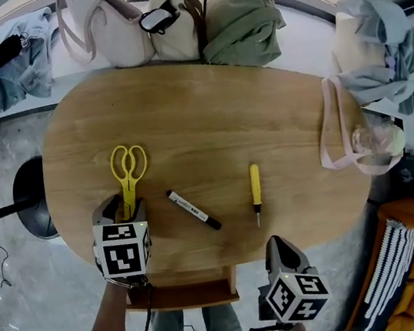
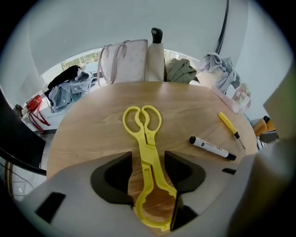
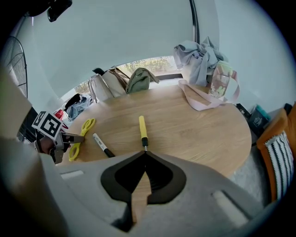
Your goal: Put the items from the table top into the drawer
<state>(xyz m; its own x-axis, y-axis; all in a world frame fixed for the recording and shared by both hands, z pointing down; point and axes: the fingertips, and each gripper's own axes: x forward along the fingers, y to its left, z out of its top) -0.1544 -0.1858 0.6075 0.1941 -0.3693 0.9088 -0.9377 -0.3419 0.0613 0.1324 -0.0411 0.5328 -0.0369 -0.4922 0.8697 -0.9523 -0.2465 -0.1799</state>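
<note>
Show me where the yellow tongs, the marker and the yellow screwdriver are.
yellow tongs (image 1: 128, 187), head view, on the arms just below the finger loops.
marker (image 1: 193, 209), head view, middle of the barrel.
yellow screwdriver (image 1: 255, 183), head view, on the handle.

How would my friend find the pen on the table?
Start at the oval wooden table, along its near edge. The pen lies in the middle of three things, between the yellow tongs and the yellow screwdriver. Only it is white with black ends.
</note>
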